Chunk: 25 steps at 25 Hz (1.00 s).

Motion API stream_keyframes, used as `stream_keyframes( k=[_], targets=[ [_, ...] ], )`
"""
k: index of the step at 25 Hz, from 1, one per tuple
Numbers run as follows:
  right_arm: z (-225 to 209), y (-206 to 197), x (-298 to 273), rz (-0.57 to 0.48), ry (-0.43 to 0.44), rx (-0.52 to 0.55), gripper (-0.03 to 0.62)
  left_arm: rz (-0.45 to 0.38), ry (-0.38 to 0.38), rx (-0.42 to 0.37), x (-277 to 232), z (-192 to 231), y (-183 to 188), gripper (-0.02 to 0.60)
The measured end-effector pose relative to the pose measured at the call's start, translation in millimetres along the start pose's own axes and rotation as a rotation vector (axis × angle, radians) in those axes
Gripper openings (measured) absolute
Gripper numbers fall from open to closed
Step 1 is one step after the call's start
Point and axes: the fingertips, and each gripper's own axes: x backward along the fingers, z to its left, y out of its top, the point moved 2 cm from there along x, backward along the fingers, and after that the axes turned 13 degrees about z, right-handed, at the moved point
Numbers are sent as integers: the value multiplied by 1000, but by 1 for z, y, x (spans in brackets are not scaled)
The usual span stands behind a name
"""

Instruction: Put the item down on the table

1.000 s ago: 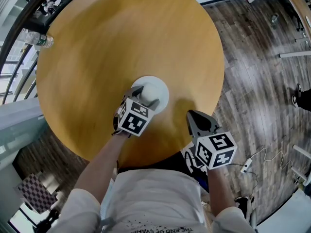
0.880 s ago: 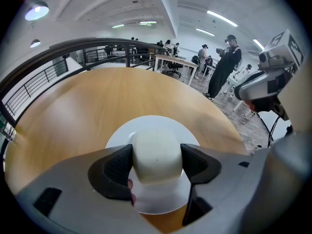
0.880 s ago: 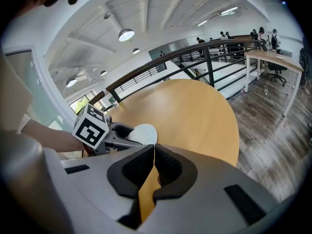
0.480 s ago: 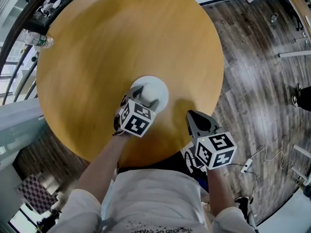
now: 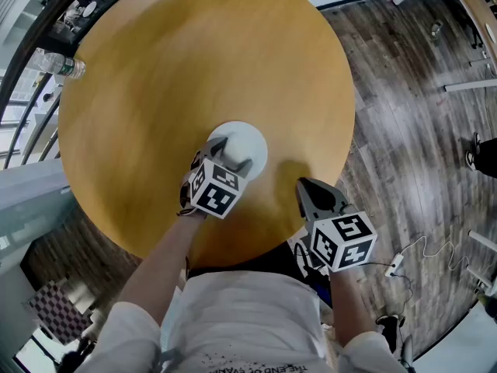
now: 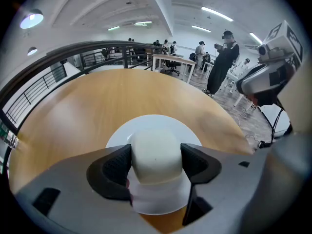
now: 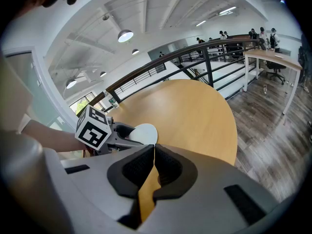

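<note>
My left gripper (image 5: 233,154) clamped on the white item (image 6: 156,155) over the plate (image 6: 151,125); my right gripper (image 7: 154,154) closed together, empty.

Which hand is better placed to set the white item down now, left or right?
Left. The left tongs grip the white item directly over the white plate on the table. The right tongs are shut on nothing, back by the table's edge.

Beyond the plate (image 5: 247,142) the table (image 5: 194,61) lies open; a bottle (image 5: 60,66) sits at its left edge.
</note>
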Motion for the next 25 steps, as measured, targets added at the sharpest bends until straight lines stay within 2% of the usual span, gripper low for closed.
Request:
stream_keyframes(
  k=[15, 25],
  targets=[
    [7, 0, 9, -17, 1, 18, 25, -57, 22, -12, 21, -3, 6, 324],
    [27, 0, 23, -39, 1, 65, 25, -96, 47, 17, 52, -8, -3, 324]
  ],
)
